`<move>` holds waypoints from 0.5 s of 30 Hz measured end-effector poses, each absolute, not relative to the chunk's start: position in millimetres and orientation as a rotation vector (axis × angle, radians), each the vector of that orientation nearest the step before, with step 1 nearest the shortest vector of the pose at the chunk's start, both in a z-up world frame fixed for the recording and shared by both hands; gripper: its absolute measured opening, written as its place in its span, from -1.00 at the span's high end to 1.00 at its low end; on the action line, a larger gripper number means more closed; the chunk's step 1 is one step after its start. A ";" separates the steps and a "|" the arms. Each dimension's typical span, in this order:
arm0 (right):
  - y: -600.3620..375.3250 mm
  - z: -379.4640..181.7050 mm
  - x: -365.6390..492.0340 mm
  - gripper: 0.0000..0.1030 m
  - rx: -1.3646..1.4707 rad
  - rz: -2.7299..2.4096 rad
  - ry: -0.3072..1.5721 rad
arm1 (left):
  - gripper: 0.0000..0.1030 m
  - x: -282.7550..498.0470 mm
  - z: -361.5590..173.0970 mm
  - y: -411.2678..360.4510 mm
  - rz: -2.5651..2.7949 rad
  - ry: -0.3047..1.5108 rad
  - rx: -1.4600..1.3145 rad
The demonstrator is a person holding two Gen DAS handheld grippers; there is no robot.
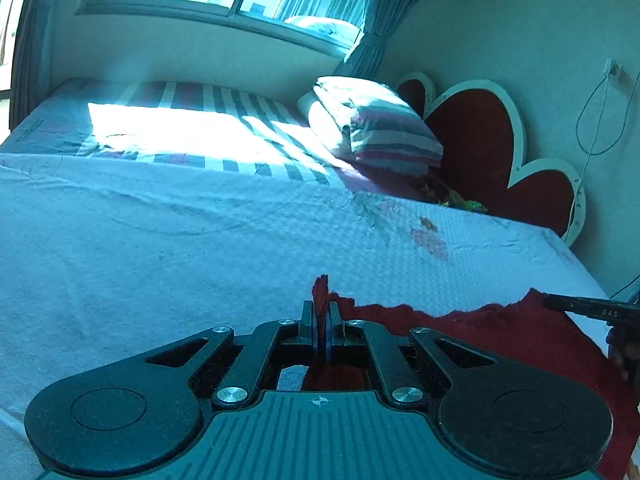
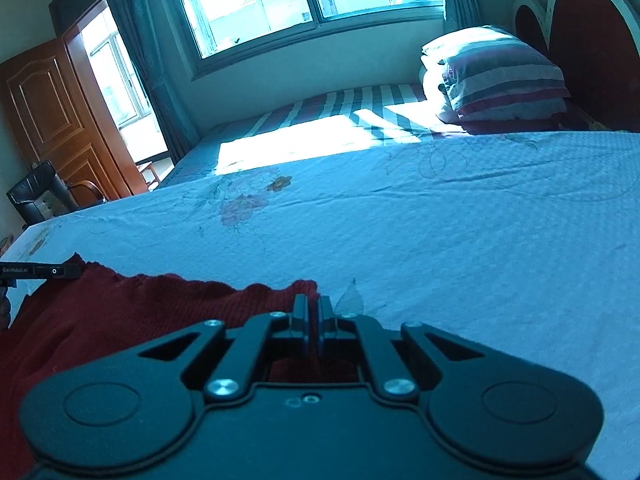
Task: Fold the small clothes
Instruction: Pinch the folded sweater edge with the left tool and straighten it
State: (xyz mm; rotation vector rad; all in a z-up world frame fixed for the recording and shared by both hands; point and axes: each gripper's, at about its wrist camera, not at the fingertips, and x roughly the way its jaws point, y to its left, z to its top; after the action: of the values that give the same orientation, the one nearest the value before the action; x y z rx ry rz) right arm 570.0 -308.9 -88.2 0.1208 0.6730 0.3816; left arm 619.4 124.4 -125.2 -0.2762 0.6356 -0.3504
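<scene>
A dark red knitted garment (image 1: 500, 332) lies on the pale blue bedspread (image 1: 160, 248) near the bed's front edge. My left gripper (image 1: 321, 312) is shut on one corner of it, and a tip of red cloth sticks up between the fingers. In the right wrist view the same garment (image 2: 120, 312) spreads to the left, and my right gripper (image 2: 313, 312) is shut on its other top corner. Each gripper's fingers show at the edge of the other's view: the right one (image 1: 588, 308) and the left one (image 2: 44, 271).
A striped pillow (image 1: 384, 128) and a folded quilt lie at the head of the bed by a red heart-shaped headboard (image 1: 476, 140). A window (image 2: 288, 4) is behind the bed. A wooden door (image 2: 48, 116) and a black chair (image 2: 36, 196) stand at far left.
</scene>
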 end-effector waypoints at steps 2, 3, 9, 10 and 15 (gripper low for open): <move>-306.7 -79.3 566.1 0.90 0.091 0.377 0.636 | 0.95 621.9 -127.1 131.6 -0.294 0.646 -0.278; -305.8 -78.7 567.8 0.90 0.077 0.364 0.639 | 0.95 624.5 -131.5 133.0 -0.275 0.670 -0.270; -302.7 -95.6 580.4 0.57 0.033 0.319 0.739 | 0.94 619.5 -132.9 132.7 -0.190 0.705 -0.197; -303.8 -91.8 578.2 0.48 0.034 0.297 0.738 | 0.94 610.4 -126.7 137.3 -0.163 0.685 -0.197; -308.6 -51.5 512.6 0.54 0.044 0.290 0.636 | 0.94 513.0 -92.0 135.7 -0.105 0.574 -0.199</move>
State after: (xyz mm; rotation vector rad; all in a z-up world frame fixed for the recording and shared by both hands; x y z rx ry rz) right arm 512.6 -308.6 -51.5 0.0439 0.6358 0.2903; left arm 513.0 135.7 -92.0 -0.1987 0.5742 -0.1049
